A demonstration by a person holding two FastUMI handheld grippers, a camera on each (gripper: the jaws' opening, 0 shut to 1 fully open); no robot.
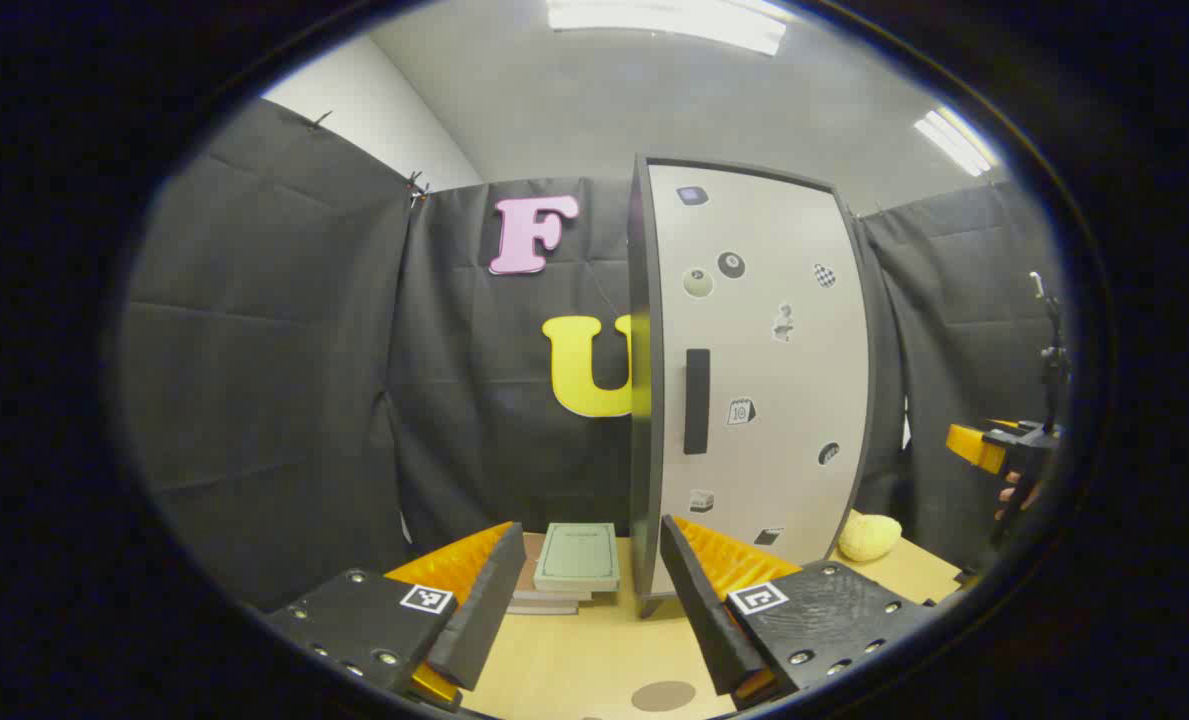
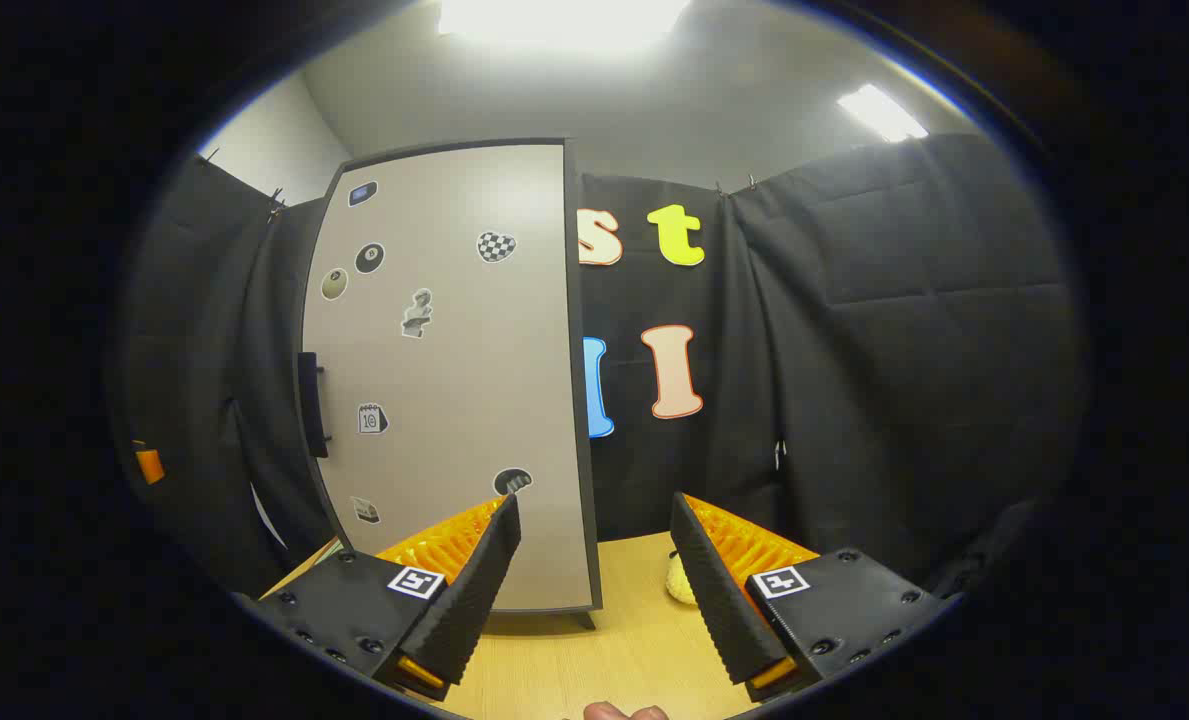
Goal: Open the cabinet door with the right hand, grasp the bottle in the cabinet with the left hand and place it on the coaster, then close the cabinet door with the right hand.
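While both grippers, left (image 1: 584, 590) and right (image 2: 594, 570), hold their jaws wide and empty, the shut door (image 2: 454, 380) looks stiff and light, best taken by its slim black handle (image 2: 311, 404).

Black quilted cloth (image 2: 884, 330) hangs clipped around the booth, a white wall (image 1: 374, 110) rising behind it. Ceiling light panels (image 1: 669, 20) glow overhead. The pale wooden desk (image 2: 634, 650) stands below.

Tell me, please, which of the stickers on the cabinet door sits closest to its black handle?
The calendar-page sticker, just beside the handle at its lower end on the cabinet door. The ball stickers sit higher up.
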